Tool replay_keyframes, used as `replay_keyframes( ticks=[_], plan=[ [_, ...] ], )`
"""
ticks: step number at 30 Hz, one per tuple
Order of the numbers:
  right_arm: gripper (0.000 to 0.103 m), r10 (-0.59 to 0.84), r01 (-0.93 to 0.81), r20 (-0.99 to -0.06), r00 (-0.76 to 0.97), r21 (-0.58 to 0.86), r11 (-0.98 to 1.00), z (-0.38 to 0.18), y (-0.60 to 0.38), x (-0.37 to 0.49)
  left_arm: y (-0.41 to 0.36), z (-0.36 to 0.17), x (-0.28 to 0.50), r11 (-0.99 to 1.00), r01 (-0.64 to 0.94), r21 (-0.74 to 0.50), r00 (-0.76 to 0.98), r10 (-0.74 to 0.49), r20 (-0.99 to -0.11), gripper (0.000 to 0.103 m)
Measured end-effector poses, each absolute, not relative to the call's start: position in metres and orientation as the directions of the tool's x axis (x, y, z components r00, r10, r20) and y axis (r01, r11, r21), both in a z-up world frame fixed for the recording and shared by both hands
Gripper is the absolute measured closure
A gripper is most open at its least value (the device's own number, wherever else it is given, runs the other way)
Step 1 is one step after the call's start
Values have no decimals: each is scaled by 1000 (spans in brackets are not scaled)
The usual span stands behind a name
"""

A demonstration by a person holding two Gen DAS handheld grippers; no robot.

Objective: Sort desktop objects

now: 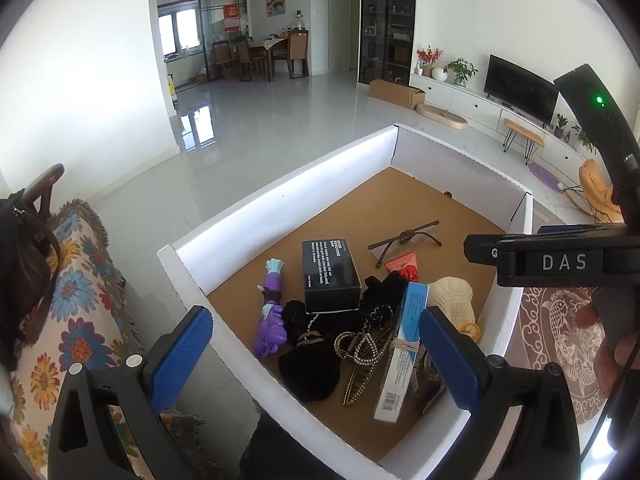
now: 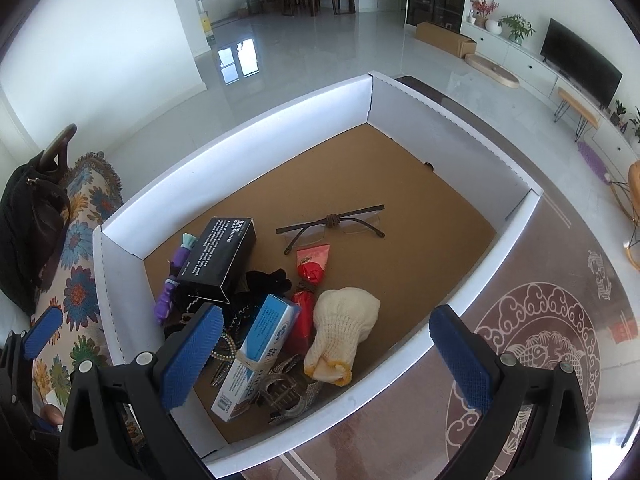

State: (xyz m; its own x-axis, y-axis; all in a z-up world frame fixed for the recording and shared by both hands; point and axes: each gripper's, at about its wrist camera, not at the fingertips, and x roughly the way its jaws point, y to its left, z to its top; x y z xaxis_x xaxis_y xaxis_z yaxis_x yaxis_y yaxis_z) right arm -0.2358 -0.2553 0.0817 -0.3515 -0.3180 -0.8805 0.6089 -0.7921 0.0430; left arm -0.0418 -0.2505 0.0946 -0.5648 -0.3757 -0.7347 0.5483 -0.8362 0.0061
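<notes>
A white box with a brown floor holds a pile: a black carton, a purple toy, glasses, a blue-white carton, a cream knit glove, red packets, black gloves and hair clips. My left gripper is open and empty above the box's near side. My right gripper is open and empty above the pile's near end; its body shows at the right of the left wrist view.
A floral-covered sofa with a dark bag lies left of the box. A patterned rug lies to the right. Glossy floor, a TV unit and a dining table are beyond.
</notes>
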Motion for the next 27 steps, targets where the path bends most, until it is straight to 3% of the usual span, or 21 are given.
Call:
replay_keyframes(
  ticks=[27],
  plan=[
    [0, -294, 609, -874, -387, -3, -793, 65, -254, -239, -262, 85, -47, -813, 582, 2, -545, -392, -742, 0]
  ],
)
